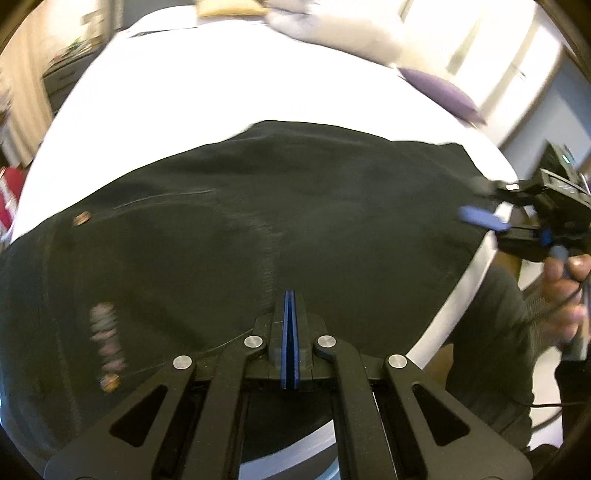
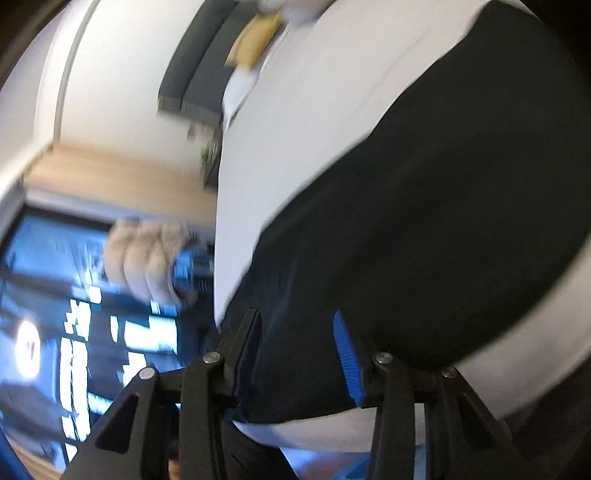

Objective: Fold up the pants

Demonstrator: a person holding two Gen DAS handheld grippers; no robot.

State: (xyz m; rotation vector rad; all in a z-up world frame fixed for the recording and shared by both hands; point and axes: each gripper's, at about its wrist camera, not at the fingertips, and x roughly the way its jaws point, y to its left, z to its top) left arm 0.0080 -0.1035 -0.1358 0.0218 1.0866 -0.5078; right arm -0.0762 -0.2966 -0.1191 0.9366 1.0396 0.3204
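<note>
Black pants (image 1: 258, 229) lie spread across a white bed (image 1: 221, 85), with a copper button and a pinkish label near their left end. My left gripper (image 1: 289, 295) is shut, its blue pads pressed together just above the cloth near the bed's near edge; no cloth shows between them. My right gripper (image 1: 476, 201) is open at the pants' right end. In the right wrist view the pants (image 2: 424, 221) fill the middle, and the right gripper (image 2: 295, 325) is open with its fingers either side of the cloth's edge.
A purple pillow (image 1: 439, 92) and a pale pillow (image 1: 332, 33) lie at the bed's far side. A dresser (image 1: 62, 77) stands at the left. The person's hand (image 2: 147, 258) shows left of the bed in the right wrist view. The bed's edge (image 1: 454, 295) runs close by.
</note>
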